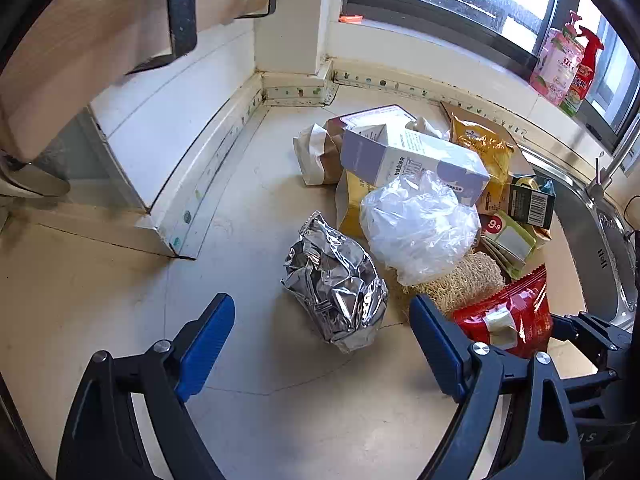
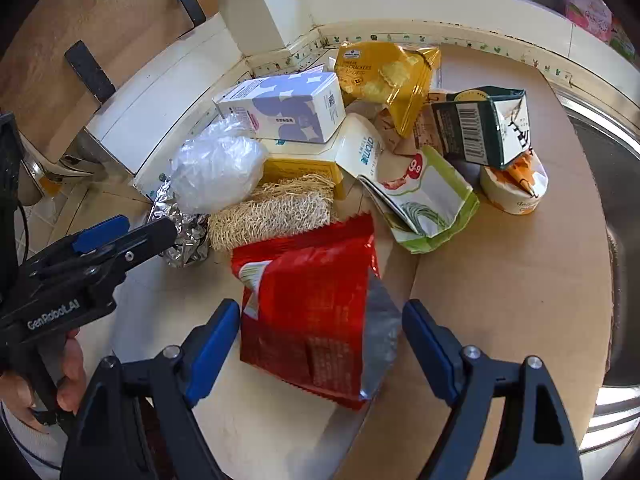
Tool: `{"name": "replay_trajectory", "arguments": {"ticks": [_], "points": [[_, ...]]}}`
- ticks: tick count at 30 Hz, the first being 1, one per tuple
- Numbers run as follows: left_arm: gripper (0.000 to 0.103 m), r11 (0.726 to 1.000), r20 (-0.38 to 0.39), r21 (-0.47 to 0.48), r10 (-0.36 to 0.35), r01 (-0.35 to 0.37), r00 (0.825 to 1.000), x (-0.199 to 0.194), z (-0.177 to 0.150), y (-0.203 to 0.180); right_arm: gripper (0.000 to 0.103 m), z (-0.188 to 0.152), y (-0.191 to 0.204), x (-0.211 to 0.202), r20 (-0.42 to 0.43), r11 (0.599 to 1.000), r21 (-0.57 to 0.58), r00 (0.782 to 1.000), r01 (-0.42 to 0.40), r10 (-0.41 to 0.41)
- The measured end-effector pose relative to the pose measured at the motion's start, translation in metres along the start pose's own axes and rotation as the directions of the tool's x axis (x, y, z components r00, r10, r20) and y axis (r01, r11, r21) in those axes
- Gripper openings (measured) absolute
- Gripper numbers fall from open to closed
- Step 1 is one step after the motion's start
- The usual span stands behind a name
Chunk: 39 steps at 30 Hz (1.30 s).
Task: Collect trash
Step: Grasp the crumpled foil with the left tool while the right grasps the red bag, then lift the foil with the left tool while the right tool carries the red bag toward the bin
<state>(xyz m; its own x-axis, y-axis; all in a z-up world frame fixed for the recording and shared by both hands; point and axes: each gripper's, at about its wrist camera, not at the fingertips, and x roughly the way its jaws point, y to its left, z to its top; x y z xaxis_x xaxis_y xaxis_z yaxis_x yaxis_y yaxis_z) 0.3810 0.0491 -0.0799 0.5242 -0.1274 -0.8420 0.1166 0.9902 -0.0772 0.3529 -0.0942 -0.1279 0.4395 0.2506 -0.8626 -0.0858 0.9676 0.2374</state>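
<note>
A heap of trash lies on the counter. In the left wrist view a crumpled silver foil bag (image 1: 336,280) lies just ahead of my left gripper (image 1: 322,320), which is open and apart from it. Behind it are a white plastic bag (image 1: 416,220), a purple-and-white box (image 1: 412,156) and a mesh sponge (image 1: 460,276). In the right wrist view a red snack bag (image 2: 312,312) lies flat between the spread fingers of my right gripper (image 2: 320,332), which is open. The left gripper (image 2: 132,236) shows at the left beside the foil bag (image 2: 184,236).
A yellow cracker bag (image 2: 384,76), a dark green carton (image 2: 480,128), a green pouch (image 2: 432,208) and a paper cup (image 2: 516,188) lie further back. A steel sink (image 2: 600,152) is on the right. Brown cardboard (image 2: 500,280) covers the counter. Soap bottles (image 1: 560,64) stand on the window sill.
</note>
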Motion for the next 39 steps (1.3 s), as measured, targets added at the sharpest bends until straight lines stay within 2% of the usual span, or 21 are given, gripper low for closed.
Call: {"name": "replay_trajectory", "arguments": {"ticks": [3,5,7,9,10,12,22,25,30,34,37,38,39], "points": [[0.087,1.000,-0.024,0.025,0.010,-0.010,1.000,0.015,0.001,-0.004,0.084,-0.003,0.002,0.000,0.008,1.000,-0.011,1.000,0.006,-0.006],[0.076,0.999,-0.030,0.043,0.025,-0.024,0.999,0.024,0.001,-0.006,0.082,-0.004,0.002,-0.004,0.024,1.000,-0.015,1.000,0.002,-0.002],[0.051,0.999,-0.051,0.051,0.017,-0.014,0.999,0.029,0.000,-0.006,0.075,-0.005,0.002,-0.006,0.029,1.000,-0.009,0.999,-0.021,0.021],[0.040,0.999,-0.070,0.046,0.007,-0.004,0.998,0.033,-0.003,-0.005,0.067,-0.007,0.002,-0.007,0.033,0.999,-0.008,0.999,-0.042,0.042],[0.037,0.999,-0.061,0.042,0.004,-0.002,0.998,0.032,-0.005,-0.004,0.064,-0.007,0.003,-0.007,0.036,0.999,-0.015,0.998,-0.046,0.047],[0.034,0.999,-0.048,0.041,0.001,0.001,0.999,0.027,-0.008,-0.003,0.051,-0.009,0.007,-0.008,0.030,0.998,-0.028,0.998,-0.061,0.062],[0.033,0.999,0.008,0.047,-0.024,0.024,1.000,-0.038,-0.037,0.001,0.023,-0.032,0.018,-0.046,0.033,0.991,-0.027,0.990,-0.133,0.134],[0.033,0.997,0.022,0.068,-0.042,0.040,0.999,-0.072,-0.060,-0.005,0.015,-0.047,0.022,-0.065,0.050,0.986,-0.030,0.985,-0.162,0.164],[0.033,0.993,0.033,0.098,-0.073,0.070,0.997,-0.120,-0.101,-0.016,0.004,-0.074,0.035,-0.088,0.064,0.984,-0.089,0.985,-0.156,0.162],[0.033,0.989,0.037,0.110,-0.100,0.095,0.994,-0.142,-0.131,-0.022,0.004,-0.086,0.042,-0.090,0.068,0.984,-0.119,0.988,-0.131,0.139],[0.033,0.991,0.028,0.102,-0.091,0.087,0.995,-0.142,-0.146,-0.021,0.005,-0.085,0.037,-0.086,0.055,0.988,-0.064,0.988,-0.139,0.142],[0.033,0.991,0.020,0.092,-0.096,0.093,0.995,-0.141,-0.149,-0.020,0.008,-0.084,0.034,-0.084,0.050,0.989,-0.045,0.989,-0.138,0.140],[0.033,0.992,0.013,0.081,-0.099,0.098,0.995,-0.139,-0.151,-0.018,0.019,-0.082,0.033,-0.083,0.049,0.991,-0.030,0.990,-0.131,0.133]]}}
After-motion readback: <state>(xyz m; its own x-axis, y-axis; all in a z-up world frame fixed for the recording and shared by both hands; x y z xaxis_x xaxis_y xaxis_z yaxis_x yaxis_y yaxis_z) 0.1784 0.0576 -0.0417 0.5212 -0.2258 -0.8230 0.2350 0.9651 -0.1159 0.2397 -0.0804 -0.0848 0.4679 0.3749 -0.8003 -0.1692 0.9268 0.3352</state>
